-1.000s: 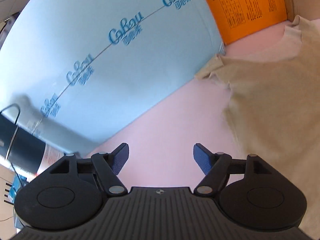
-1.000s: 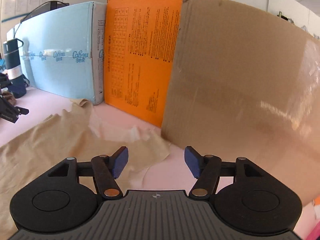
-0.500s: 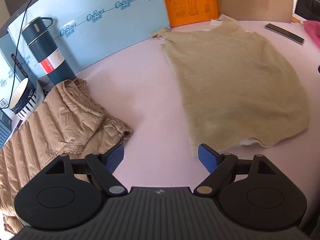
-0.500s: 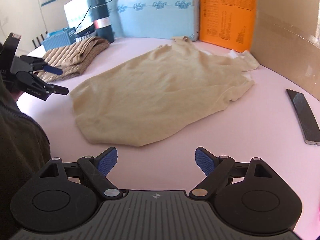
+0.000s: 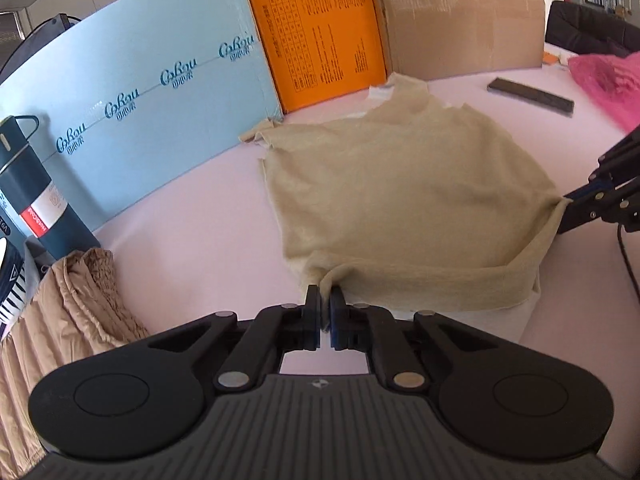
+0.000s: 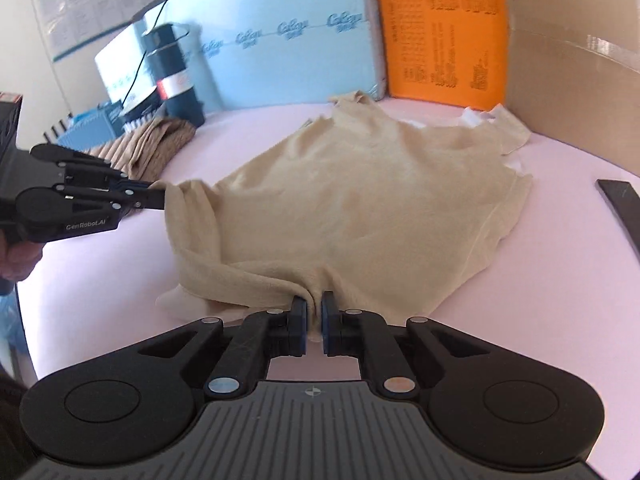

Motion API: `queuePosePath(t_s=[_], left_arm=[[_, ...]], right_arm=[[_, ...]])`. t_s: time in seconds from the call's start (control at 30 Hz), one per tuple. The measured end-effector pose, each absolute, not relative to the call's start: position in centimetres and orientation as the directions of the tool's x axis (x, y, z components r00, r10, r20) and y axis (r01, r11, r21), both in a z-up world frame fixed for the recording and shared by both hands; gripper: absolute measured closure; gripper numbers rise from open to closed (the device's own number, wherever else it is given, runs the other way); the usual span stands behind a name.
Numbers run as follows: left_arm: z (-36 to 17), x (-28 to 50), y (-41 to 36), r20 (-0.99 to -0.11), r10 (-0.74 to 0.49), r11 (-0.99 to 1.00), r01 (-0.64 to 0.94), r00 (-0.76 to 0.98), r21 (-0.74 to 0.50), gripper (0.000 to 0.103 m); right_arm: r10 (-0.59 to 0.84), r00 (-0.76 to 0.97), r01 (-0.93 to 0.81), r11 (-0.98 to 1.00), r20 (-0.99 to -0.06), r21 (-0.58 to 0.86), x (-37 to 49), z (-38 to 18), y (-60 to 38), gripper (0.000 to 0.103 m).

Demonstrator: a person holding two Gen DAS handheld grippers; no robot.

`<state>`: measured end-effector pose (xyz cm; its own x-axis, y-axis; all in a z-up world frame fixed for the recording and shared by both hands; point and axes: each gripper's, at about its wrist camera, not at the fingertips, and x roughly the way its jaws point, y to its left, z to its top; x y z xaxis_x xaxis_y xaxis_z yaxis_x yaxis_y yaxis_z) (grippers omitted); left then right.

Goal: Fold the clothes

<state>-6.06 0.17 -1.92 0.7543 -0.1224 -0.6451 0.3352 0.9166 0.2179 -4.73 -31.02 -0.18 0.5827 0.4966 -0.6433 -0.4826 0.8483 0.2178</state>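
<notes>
Beige shirt (image 5: 400,184) lies spread mid-bench (image 5: 192,216), collar toward the far edge. Left gripper (image 5: 325,312) and right gripper (image 6: 314,318) each have fingers closed on a near hem corner, slightly lifted. No fold made yet; whole folding remains.

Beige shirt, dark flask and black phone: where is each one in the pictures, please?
beige shirt (image 5: 400,184), left wrist view, middle of its flat cloth.
dark flask (image 5: 28,184), left wrist view, on its body.
black phone (image 5: 530,95), left wrist view, middle of its face.

Beige shirt (image 5: 400,184): soft matt knit cloth.
</notes>
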Motion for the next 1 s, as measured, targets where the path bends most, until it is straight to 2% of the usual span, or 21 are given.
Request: queuePosePath(t_s=[0.07,0.1,0.13,0.17,0.2,0.23,0.3,0.37,0.47,0.6,0.7,0.77,0.8,0.83,1.0], left_arm=[[-0.3,-2.7,-0.9,-0.603,-0.074,0.924,0.282,0.795,0.258,0.095],[0.2,-0.8,-1.5,-0.591,-0.021,0.928,0.236,0.806,0.289,0.093],[0.5,1.5,-2.0,-0.597,0.057,0.928,0.178,0.8,0.327,0.077],[0.6,3.4,-2.2,-0.618,0.126,0.922,0.138,0.776,0.361,0.044],[0.5,4.8,-2.1,-0.639,0.175,0.914,0.117,0.749,0.388,0.03],[0.4,5.4,-1.7,-0.638,0.202,0.907,0.103,0.743,0.407,0.024],[0.2,4.6,-0.3,-0.616,0.201,0.904,0.097,0.762,0.415,0.023],[-0.5,3.4,0.7,-0.625,0.185,0.917,0.096,0.758,0.387,0.023],[-1.4,1.0,1.3,-0.646,0.071,0.953,0.14,0.76,0.269,0.023],[-2.4,-1.5,-0.7,-0.621,-0.007,0.949,0.2,0.784,0.242,0.023],[-2.8,-2.0,-2.5,-0.604,-0.059,0.929,0.265,0.795,0.258,0.023],[-3.1,-2.1,-3.8,-0.601,-0.087,0.91,0.31,0.795,0.277,0.023],[-3.3,-2.0,-4.4,-0.603,-0.097,0.897,0.332,0.792,0.291,0.023],[-3.5,-2.0,-4.8,-0.606,-0.11,0.888,0.352,0.788,0.297,0.023],[-4.0,-1.6,-6.3,-0.628,-0.182,0.845,0.447,0.757,0.293,0.023]], right_arm=[[0.461,0.637,-0.395,0.883,-0.617,0.253,-1.3,1.1,-32.3,0.095],[0.42,0.671,-0.317,0.908,-0.612,0.275,0.7,1.6,-33.2,0.09],[0.366,0.706,-0.231,0.928,-0.606,0.292,2.4,2.2,-34.5,0.066],[0.32,0.736,-0.168,0.94,-0.597,0.296,3.3,2.7,-35.8,0.048],[0.271,0.762,-0.104,0.948,-0.588,0.302,4.1,3.3,-37.1,0.048],[0.237,0.781,-0.066,0.951,-0.578,0.301,4.4,3.9,-38.2,0.048],[0.225,0.793,-0.077,0.959,-0.566,0.274,3.2,4.4,-39.6,0.044],[0.244,0.782,-0.112,0.96,-0.573,0.256,1.6,4.0,-40.2,0.033],[0.328,0.725,-0.229,0.944,-0.605,0.237,-0.6,2.7,-38.8,0.033],[0.423,0.657,-0.453,0.883,-0.624,0.123,-1.6,1.7,-33.4,0.034],[0.461,0.593,-0.533,0.839,-0.66,0.106,0.1,1.0,-30.4,0.048],[0.444,0.57,-0.532,0.841,-0.691,0.101,1.9,0.1,-29.4,0.072],[0.43,0.563,-0.522,0.847,-0.706,0.1,2.7,-0.3,-29.3,0.076],[0.415,0.556,-0.511,0.854,-0.72,0.098,3.4,-0.8,-29.2,0.078],[0.383,0.498,-0.506,0.857,-0.778,0.099,5.6,-2.7,-29.4,0.078]])
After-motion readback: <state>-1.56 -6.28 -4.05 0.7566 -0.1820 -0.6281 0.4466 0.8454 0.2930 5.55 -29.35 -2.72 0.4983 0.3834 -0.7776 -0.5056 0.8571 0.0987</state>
